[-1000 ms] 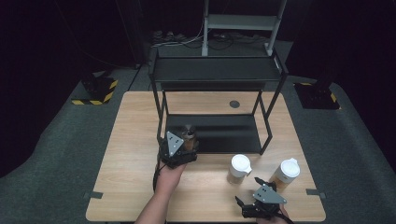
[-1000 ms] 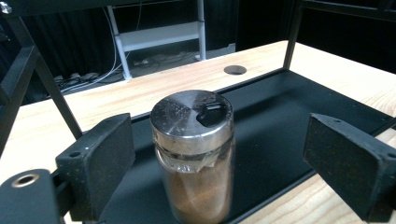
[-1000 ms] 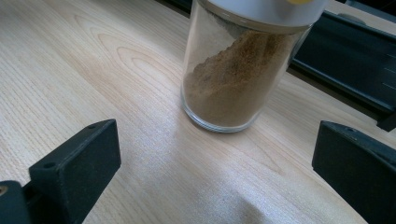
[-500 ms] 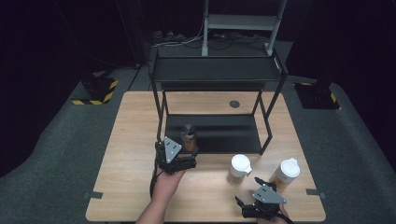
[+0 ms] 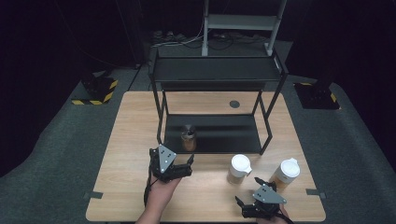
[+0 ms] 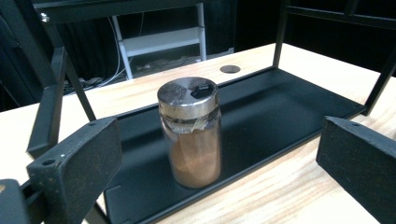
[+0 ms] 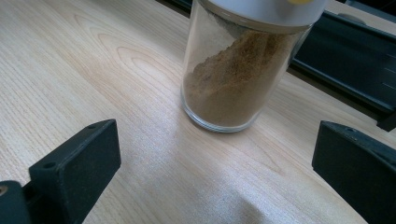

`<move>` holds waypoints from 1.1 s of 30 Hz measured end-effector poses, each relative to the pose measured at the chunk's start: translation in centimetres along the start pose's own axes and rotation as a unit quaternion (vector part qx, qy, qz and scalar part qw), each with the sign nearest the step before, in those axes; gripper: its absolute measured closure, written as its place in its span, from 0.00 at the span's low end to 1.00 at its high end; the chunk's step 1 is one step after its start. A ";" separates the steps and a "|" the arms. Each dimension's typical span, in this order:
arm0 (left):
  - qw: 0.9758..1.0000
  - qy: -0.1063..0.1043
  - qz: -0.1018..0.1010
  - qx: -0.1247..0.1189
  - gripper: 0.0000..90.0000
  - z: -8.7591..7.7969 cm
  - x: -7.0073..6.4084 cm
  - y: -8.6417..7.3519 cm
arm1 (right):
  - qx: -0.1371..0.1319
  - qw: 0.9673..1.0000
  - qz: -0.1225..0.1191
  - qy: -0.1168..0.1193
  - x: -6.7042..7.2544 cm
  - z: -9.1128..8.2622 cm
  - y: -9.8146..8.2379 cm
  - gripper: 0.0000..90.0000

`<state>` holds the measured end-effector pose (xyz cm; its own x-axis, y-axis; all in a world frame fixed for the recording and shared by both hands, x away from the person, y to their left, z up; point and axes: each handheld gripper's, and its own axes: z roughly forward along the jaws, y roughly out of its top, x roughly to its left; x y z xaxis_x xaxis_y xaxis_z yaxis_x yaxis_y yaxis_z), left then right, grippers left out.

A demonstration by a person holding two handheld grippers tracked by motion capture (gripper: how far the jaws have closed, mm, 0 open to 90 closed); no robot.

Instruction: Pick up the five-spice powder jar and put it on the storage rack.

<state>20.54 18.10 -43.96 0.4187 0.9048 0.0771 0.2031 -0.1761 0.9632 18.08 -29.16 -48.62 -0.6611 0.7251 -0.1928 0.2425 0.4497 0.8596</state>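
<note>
A glass spice jar (image 5: pixel 188 139) with a metal lid and brown powder stands upright on the black rack's lower shelf (image 5: pixel 224 133), near its front left corner. My left gripper (image 5: pixel 173 157) sits on the table side of it. Its jaws have just been opening and now stand wide, with nothing between them. In the left gripper view the jar (image 6: pixel 191 135) stands free a little beyond the left gripper (image 6: pixel 217 156). My right gripper (image 5: pixel 247 191) is open near the table's front edge, facing a white-lidded jar (image 7: pixel 233 79) of tan powder that stands beyond its jaws (image 7: pixel 215 149).
Two white-lidded jars (image 5: pixel 239 168) (image 5: pixel 286 171) stand on the wooden table (image 5: pixel 135 140) in front of the rack. The rack's top shelf (image 5: pixel 217 70) overhangs the lower one on thin posts. A round grommet (image 5: pixel 234 103) lies in the tabletop behind the rack.
My left gripper has let go of the metal-lidded jar and drawn back toward the person, opening wider. The jar stays on the lower shelf. The right gripper has not moved.
</note>
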 end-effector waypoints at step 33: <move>0.997 -0.015 0.023 0.073 0.00 -3.0 1.3 -6.2 | 0.005 1.000 0.009 -0.006 0.2 0.1 0.2 0.00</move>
<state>17.16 21.50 -49.08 0.4570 0.8827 0.1094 0.3091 -0.2729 0.9110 18.08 -28.92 -48.54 -0.6475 0.7398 -0.1831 0.2610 0.4410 0.8587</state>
